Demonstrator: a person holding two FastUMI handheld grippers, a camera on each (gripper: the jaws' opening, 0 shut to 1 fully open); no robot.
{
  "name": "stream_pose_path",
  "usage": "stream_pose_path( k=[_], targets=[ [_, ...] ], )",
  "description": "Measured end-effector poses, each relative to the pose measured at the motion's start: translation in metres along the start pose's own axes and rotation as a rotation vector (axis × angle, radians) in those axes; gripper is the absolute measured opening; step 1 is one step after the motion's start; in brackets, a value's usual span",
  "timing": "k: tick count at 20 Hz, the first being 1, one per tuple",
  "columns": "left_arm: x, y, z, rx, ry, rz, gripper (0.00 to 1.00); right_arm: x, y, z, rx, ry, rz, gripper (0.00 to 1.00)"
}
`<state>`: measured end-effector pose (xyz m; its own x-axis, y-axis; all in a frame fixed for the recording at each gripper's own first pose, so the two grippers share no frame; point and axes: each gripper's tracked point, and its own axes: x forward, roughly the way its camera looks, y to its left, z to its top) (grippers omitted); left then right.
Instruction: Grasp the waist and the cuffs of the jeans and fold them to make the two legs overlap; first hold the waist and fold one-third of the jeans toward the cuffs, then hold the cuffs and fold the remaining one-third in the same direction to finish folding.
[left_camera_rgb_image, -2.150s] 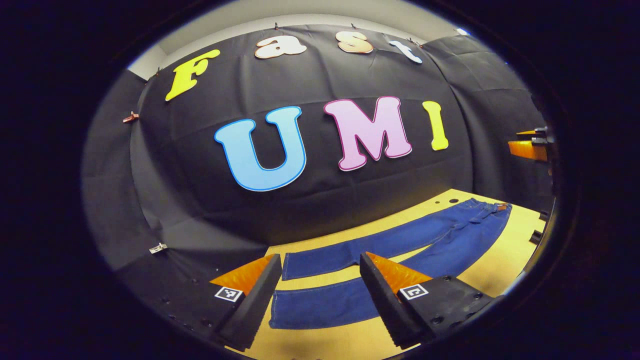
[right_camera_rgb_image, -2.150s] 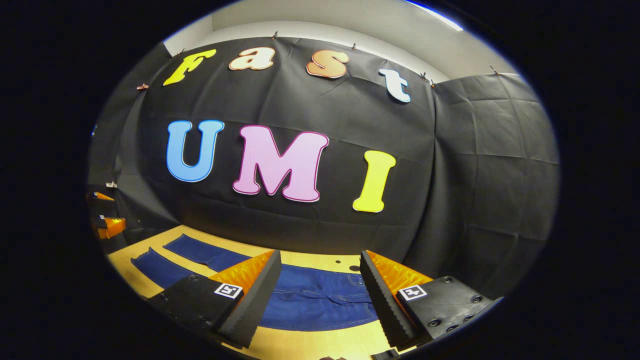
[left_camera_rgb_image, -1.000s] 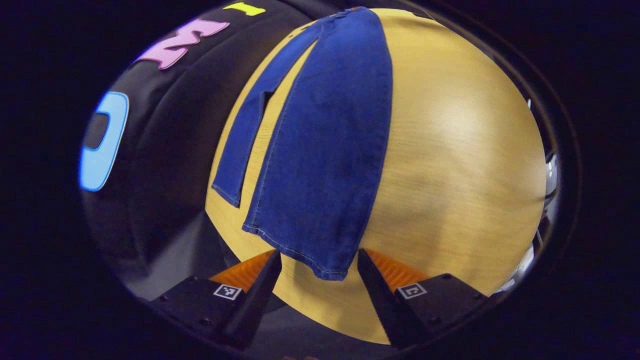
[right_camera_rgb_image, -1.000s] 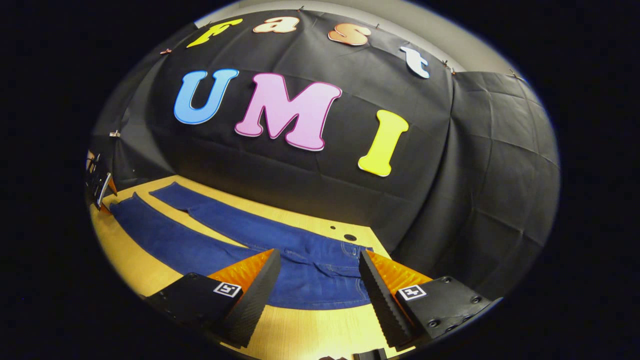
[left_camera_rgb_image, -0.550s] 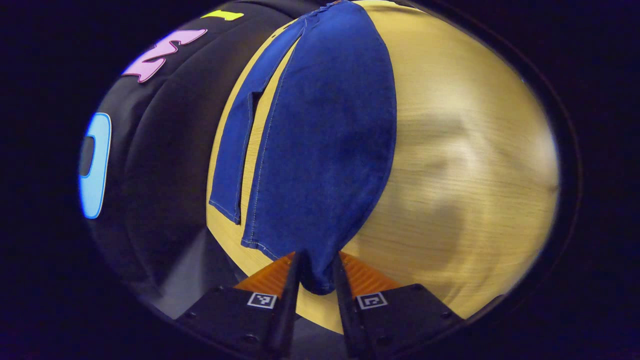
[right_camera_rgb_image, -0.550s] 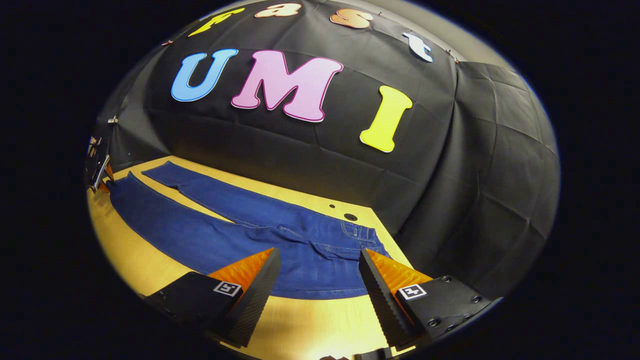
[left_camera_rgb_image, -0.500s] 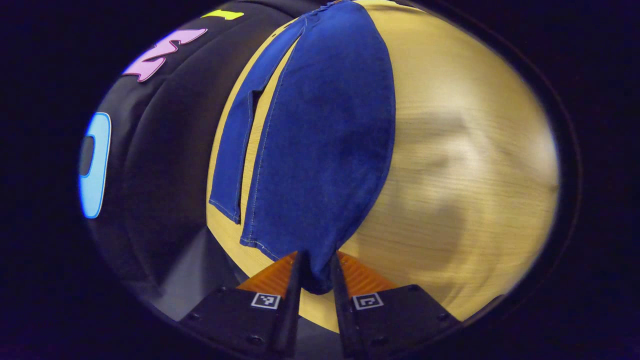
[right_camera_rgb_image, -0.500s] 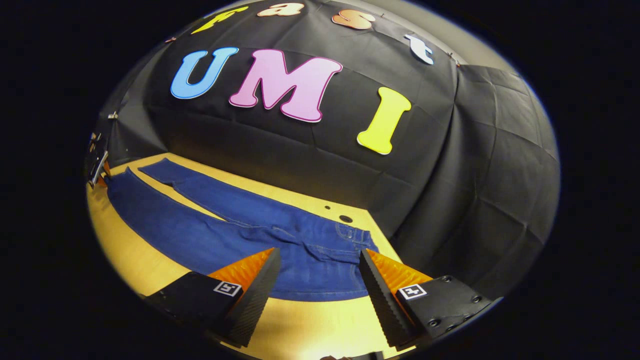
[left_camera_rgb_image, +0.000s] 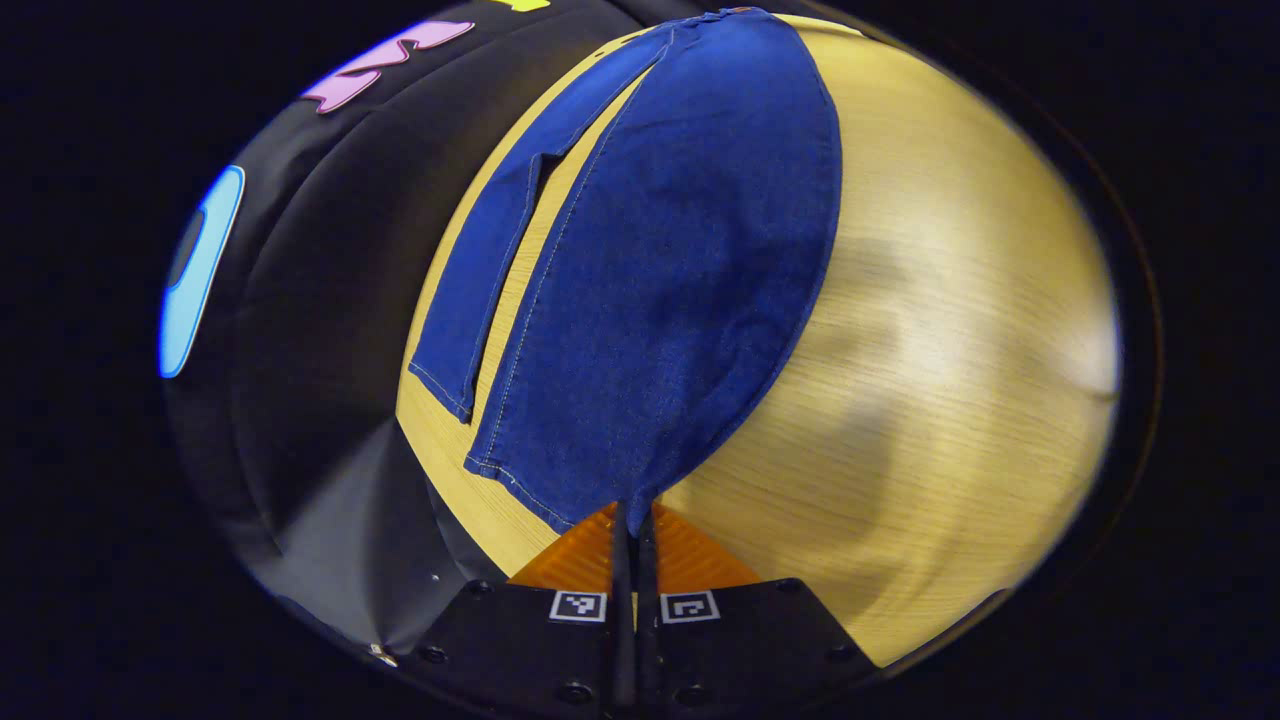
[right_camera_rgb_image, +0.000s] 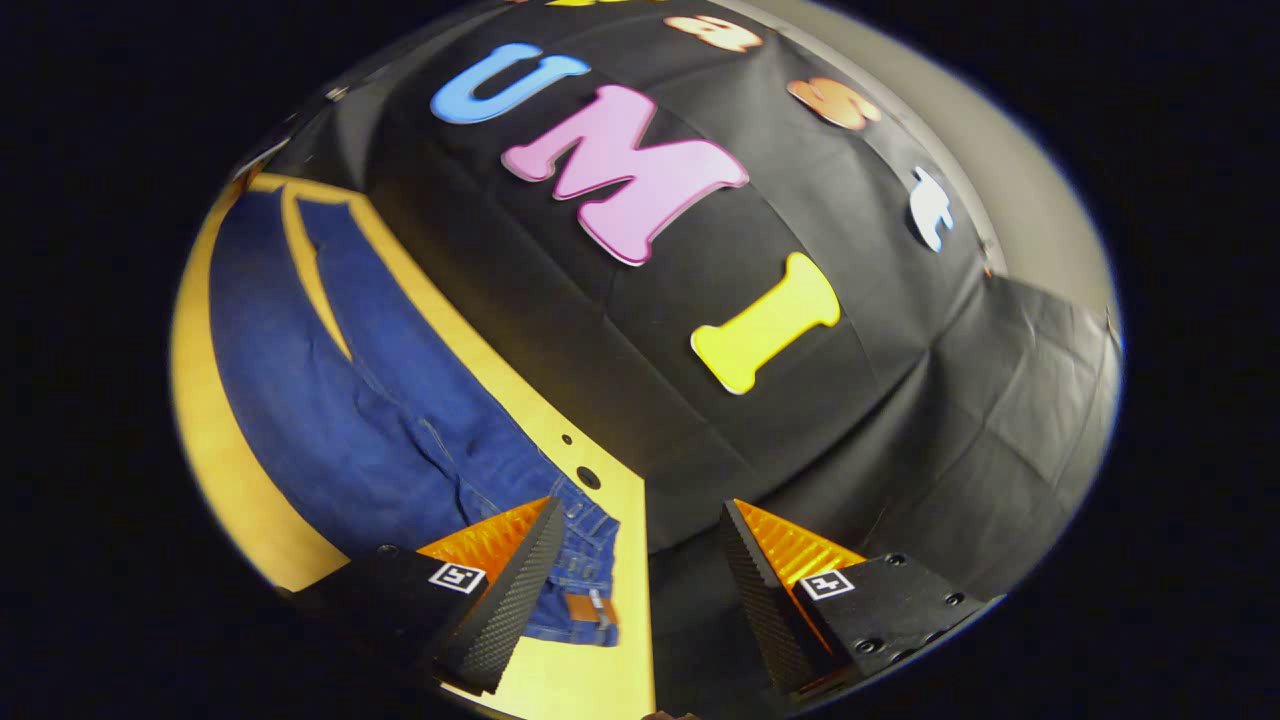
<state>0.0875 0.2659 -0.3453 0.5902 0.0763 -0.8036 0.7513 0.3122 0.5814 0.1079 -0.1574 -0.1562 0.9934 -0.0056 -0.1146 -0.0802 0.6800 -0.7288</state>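
the jeans (left_camera_rgb_image: 660, 260) are dark blue denim cloth, matt, with a fine woven grain and lighter stitched seams along the leg edges and the hem; in the right gripper view the jeans (right_camera_rgb_image: 330, 400) show small creases near the waist, where a small brown patch that looks like leather sits. the table (left_camera_rgb_image: 950, 330) is pale wood with a straight fine grain, smooth, with a soft sheen where light falls. the wall (right_camera_rgb_image: 900, 420) is black cloth, matt, marked by fold lines. the right gripper (right_camera_rgb_image: 640, 560) has fingers (right_camera_rgb_image: 520, 590) with a ribbed, rough inner face.
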Motion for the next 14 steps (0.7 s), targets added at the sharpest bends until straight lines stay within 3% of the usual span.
stream_pose_path(
  k=[4,10,14],
  targets=[
    [-0.001,-0.001,0.002,-0.024,-0.012,0.002,0.06,0.016,0.004,-0.04,-0.278,0.023,0.155,0.98],
    [-0.001,0.0,0.001,-0.026,-0.026,0.02,0.06,0.014,0.041,-0.135,-0.554,0.168,0.434,0.98],
    [-0.001,0.0,0.001,-0.042,-0.036,0.028,0.06,0.028,0.06,-0.194,-0.733,0.235,0.548,0.98]
  ],
)
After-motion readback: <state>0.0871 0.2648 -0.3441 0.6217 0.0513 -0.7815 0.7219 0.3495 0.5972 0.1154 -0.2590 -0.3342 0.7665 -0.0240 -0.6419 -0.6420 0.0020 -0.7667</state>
